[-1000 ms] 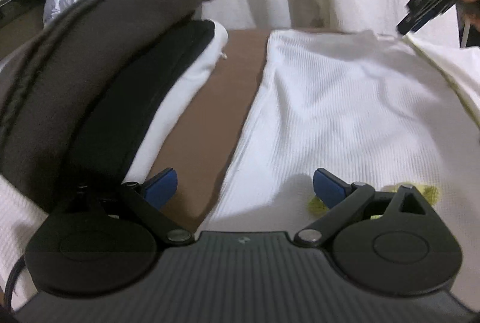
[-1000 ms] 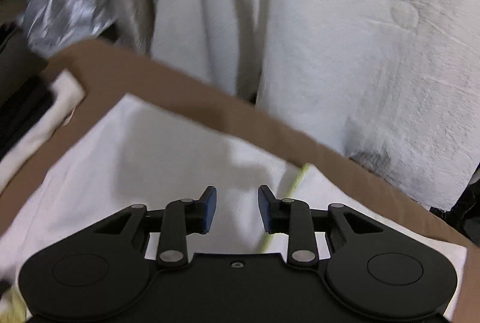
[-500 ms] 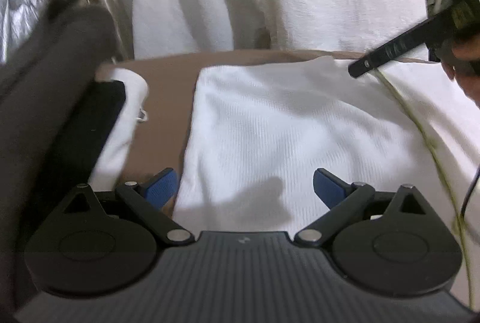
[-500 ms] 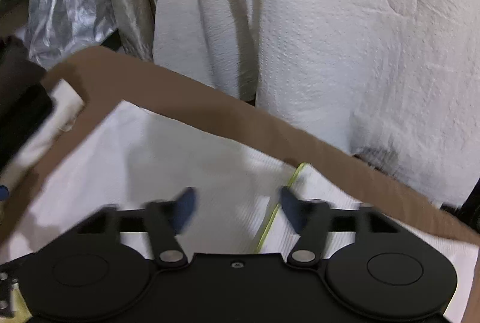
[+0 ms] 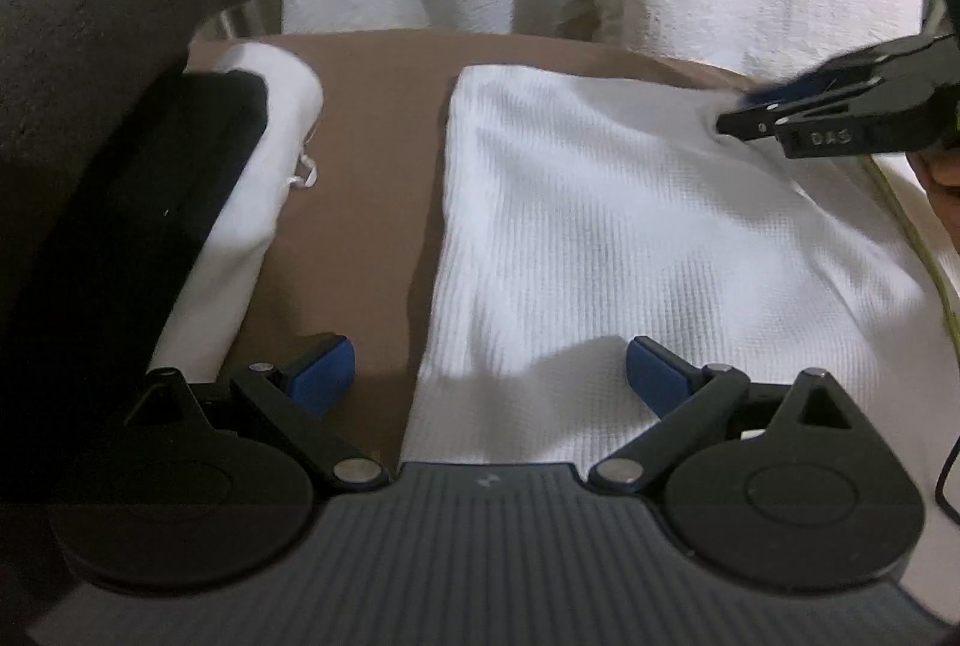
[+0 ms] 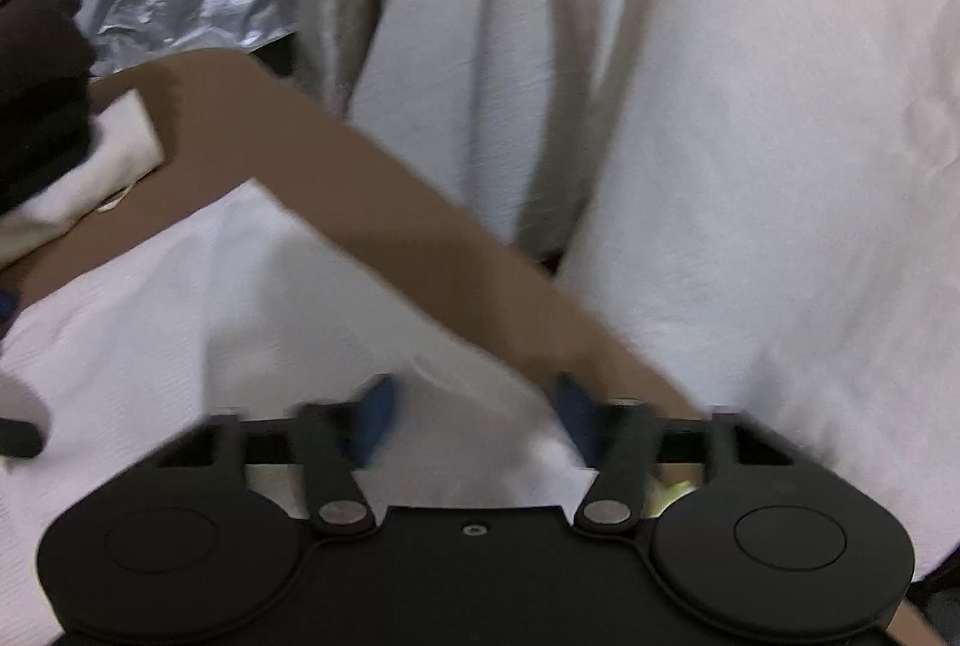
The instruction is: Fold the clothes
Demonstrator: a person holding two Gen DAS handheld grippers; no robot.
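White waffle cloth (image 5: 630, 238) was spread flat on the brown bench (image 5: 372, 178). Left gripper (image 5: 489, 376) was held wide apart over its near edge; right gripper (image 6: 474, 412), blurred, was likewise parted at the far edge.

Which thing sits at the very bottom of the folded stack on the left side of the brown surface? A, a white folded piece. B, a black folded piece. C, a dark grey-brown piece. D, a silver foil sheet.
A: in the left wrist view the white folded piece lies directly on the brown surface, with the black piece on it and the grey-brown piece on top.
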